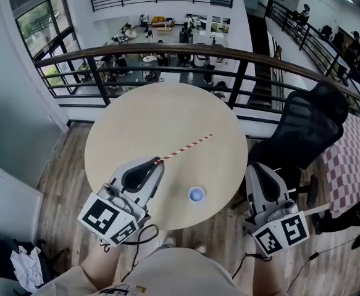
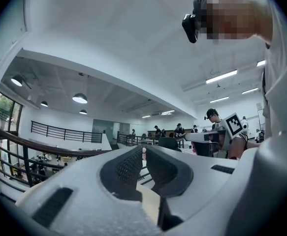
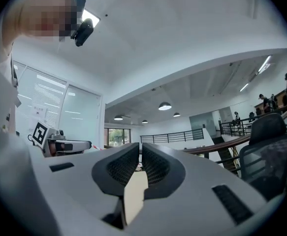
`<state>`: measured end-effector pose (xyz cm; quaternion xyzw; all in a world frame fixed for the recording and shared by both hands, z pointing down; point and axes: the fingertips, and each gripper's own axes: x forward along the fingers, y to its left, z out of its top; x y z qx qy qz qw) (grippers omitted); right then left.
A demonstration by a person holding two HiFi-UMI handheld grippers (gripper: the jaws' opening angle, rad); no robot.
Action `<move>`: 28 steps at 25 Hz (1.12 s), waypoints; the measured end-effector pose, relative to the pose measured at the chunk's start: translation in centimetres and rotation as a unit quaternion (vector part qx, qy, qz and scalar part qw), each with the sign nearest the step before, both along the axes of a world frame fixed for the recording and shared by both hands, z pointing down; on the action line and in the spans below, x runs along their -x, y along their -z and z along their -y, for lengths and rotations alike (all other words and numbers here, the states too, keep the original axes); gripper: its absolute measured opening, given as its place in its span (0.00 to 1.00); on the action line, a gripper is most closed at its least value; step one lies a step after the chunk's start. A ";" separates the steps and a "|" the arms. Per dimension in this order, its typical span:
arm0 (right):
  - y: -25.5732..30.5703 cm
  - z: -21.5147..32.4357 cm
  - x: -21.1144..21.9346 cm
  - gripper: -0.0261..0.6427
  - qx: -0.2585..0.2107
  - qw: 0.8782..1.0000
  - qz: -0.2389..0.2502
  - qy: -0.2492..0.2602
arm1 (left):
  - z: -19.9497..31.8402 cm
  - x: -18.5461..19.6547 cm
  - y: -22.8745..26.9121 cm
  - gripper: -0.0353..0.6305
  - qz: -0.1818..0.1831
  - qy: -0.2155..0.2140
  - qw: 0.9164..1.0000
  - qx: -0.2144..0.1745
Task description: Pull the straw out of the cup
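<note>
A red-and-white striped straw (image 1: 186, 147) is out of the cup and hangs over the round beige table (image 1: 142, 122), slanting up to the right. My left gripper (image 1: 158, 161) is shut on its near end. In the left gripper view a short stub of the straw (image 2: 143, 152) shows between the closed jaws of the left gripper (image 2: 144, 155). The small blue-white cup (image 1: 196, 194) stands upright near the table's front edge, to the right of the left gripper. My right gripper (image 1: 258, 168) hovers past the table's right edge. The right gripper (image 3: 140, 154) is shut on nothing.
A black office chair (image 1: 309, 125) stands just right of the table, behind the right gripper. A checked cloth (image 1: 352, 159) covers something at the far right. A curved railing (image 1: 167, 51) runs behind the table. Crumpled paper (image 1: 25, 267) lies at the lower left.
</note>
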<state>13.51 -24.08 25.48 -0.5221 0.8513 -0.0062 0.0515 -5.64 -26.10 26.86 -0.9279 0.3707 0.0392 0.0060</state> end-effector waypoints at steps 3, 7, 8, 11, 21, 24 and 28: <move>-0.3 -0.7 0.4 0.08 0.006 1.000 0.002 0.007 | -0.3 0.4 -0.2 0.10 -0.006 0.006 1.000 0.003; -2.9 -1.8 1.3 0.08 0.041 0.999 0.002 0.023 | -1.3 0.4 -0.9 0.10 -0.009 0.009 1.000 0.007; -3.5 -2.0 1.3 0.08 0.050 0.998 0.003 0.026 | -1.5 0.3 -1.0 0.10 -0.012 0.009 1.000 0.008; -5.1 -2.4 1.4 0.08 0.069 0.997 0.006 0.027 | -2.0 0.3 -1.7 0.10 -0.015 0.007 1.000 0.015; -3.5 -2.3 0.8 0.08 0.039 0.999 -0.001 0.026 | -1.8 -0.1 -1.7 0.10 -0.019 0.007 1.000 0.009; -3.9 -2.2 0.9 0.08 0.043 0.999 0.002 0.024 | -1.7 -0.2 -1.7 0.10 -0.018 0.004 1.000 0.006; -4.1 -2.2 0.4 0.08 0.047 0.999 0.010 0.021 | -1.6 -0.5 -1.8 0.10 -0.014 0.002 1.000 0.007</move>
